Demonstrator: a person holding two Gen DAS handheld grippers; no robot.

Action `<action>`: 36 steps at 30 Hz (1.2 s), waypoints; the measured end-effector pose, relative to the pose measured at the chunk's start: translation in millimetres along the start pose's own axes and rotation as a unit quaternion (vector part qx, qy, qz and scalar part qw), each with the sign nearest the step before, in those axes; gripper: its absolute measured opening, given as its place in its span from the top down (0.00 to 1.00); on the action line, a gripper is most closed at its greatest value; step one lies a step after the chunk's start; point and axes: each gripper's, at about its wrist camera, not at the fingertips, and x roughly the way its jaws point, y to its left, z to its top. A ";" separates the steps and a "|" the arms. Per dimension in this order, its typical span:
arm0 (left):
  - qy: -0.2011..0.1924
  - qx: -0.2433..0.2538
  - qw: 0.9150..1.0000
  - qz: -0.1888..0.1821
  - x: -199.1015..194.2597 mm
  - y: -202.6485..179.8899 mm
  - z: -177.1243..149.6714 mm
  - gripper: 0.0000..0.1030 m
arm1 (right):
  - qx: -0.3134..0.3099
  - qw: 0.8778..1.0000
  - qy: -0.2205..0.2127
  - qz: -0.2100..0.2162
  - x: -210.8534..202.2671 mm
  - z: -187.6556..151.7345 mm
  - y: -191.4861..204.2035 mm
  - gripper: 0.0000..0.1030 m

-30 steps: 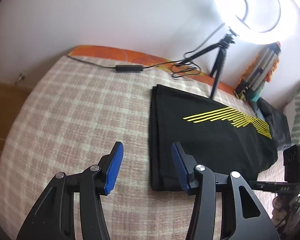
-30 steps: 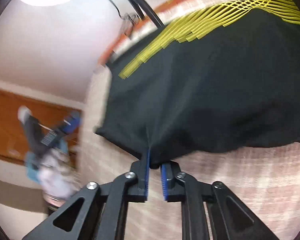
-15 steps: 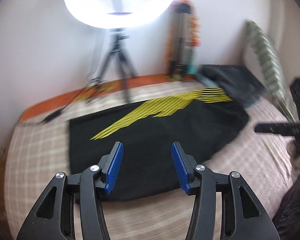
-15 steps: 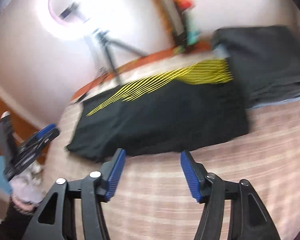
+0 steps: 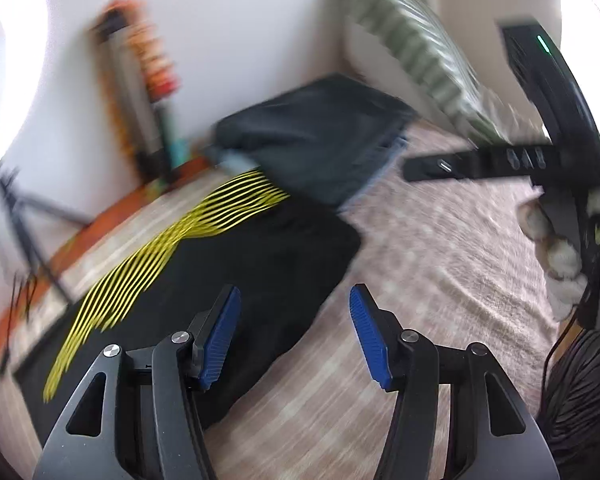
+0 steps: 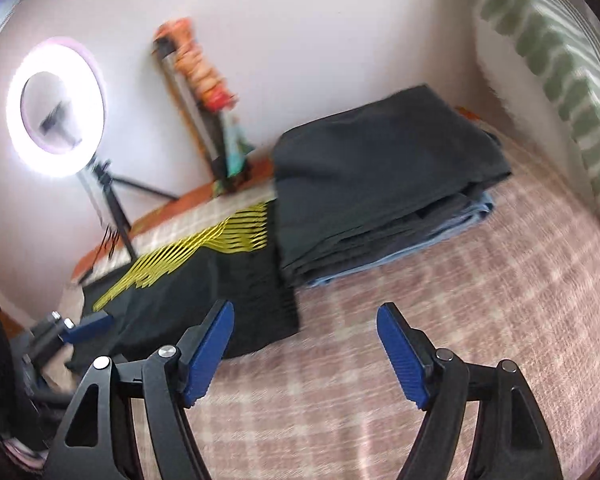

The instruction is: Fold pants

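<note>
The black pants (image 5: 252, 264) with yellow stripes lie folded flat on the checked bedspread (image 5: 420, 264); they also show in the right wrist view (image 6: 220, 304). My left gripper (image 5: 294, 336) is open and empty, above the near right edge of the pants. My right gripper (image 6: 306, 356) is open and empty, over the bedspread just right of the pants' end. The left gripper's blue finger (image 6: 88, 326) shows at the left of the right wrist view. Both views are blurred.
A stack of folded dark clothes (image 6: 380, 184) lies beyond the pants by the wall, also in the left wrist view (image 5: 320, 136). A lit ring light on a tripod (image 6: 56, 108), a colourful upright object (image 6: 204, 92) and a green striped pillow (image 6: 560, 60) stand along the back.
My right gripper let go of the pants' edge, opened wide and swung right. My left gripper, open throughout, swept right from the pants' left end to their right end.
</note>
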 end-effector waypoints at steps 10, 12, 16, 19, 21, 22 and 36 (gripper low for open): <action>0.050 0.084 0.995 0.016 88.4 -46.2 25.8 0.45 | 0.104 0.992 0.014 0.065 17.9 10.2 -54.5 0.25; 0.063 0.084 0.994 0.014 100.2 -42.7 22.7 0.45 | 0.117 0.990 0.018 0.073 21.4 10.0 -60.1 0.25; 0.079 0.074 0.994 0.001 116.7 -37.1 19.2 0.47 | 0.131 0.988 0.022 0.084 27.0 11.2 -65.1 0.25; 0.070 0.054 0.996 -0.013 118.9 -30.2 19.3 0.66 | 0.128 0.988 0.024 0.088 30.3 12.7 -63.4 0.25; 0.064 0.028 0.997 -0.030 118.5 -21.3 21.1 0.76 | 0.129 0.987 0.029 0.093 33.5 13.4 -61.8 0.25; 0.061 0.008 0.997 -0.044 116.7 -14.7 21.7 0.78 | 0.132 0.986 0.033 0.097 36.5 13.5 -61.8 0.25; -0.013 -0.121 0.989 -0.089 65.4 33.0 21.2 0.86 | 0.179 0.946 0.141 0.232 119.8 30.3 -31.8 0.27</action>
